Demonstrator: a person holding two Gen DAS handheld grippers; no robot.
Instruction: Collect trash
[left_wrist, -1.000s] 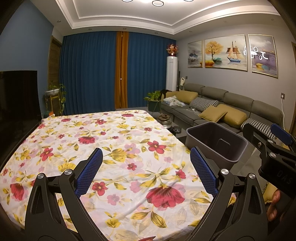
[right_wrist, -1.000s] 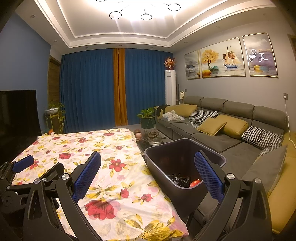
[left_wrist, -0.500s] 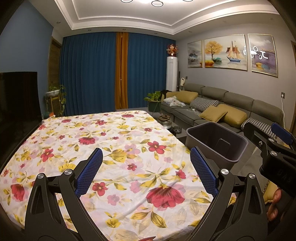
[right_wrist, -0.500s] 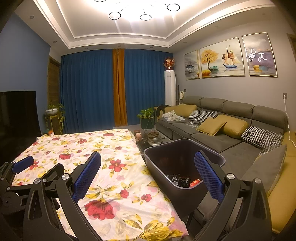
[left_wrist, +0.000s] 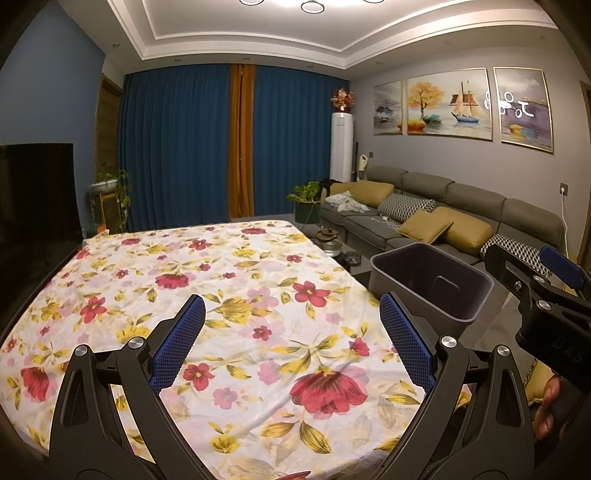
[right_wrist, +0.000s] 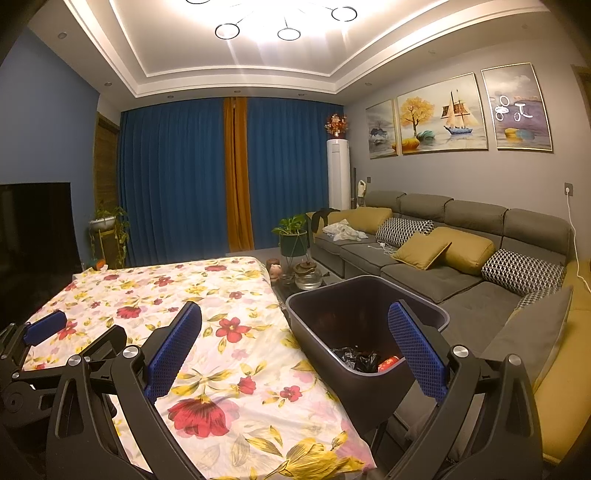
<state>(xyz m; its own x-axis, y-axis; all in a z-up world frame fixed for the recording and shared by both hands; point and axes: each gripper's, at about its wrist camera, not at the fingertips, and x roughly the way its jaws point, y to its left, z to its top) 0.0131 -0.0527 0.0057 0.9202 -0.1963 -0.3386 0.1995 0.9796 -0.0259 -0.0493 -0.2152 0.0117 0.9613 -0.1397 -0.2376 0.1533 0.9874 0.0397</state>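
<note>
Trash (right_wrist: 364, 360) in bin (right_wrist: 314, 332), between right claw (right_wrist: 295, 350) fingers

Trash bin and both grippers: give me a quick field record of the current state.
bin: dark trash bin, open top, standing past the right edge of the floral tablecloth
bin contents: crumpled black bag and a red item at the bottom
table surface: no loose trash visible on the cloth in either view
left gripper: open, empty, above the cloth
right gripper: open, empty, right finger over the bin
background: grey sofa behind the bin
</note>
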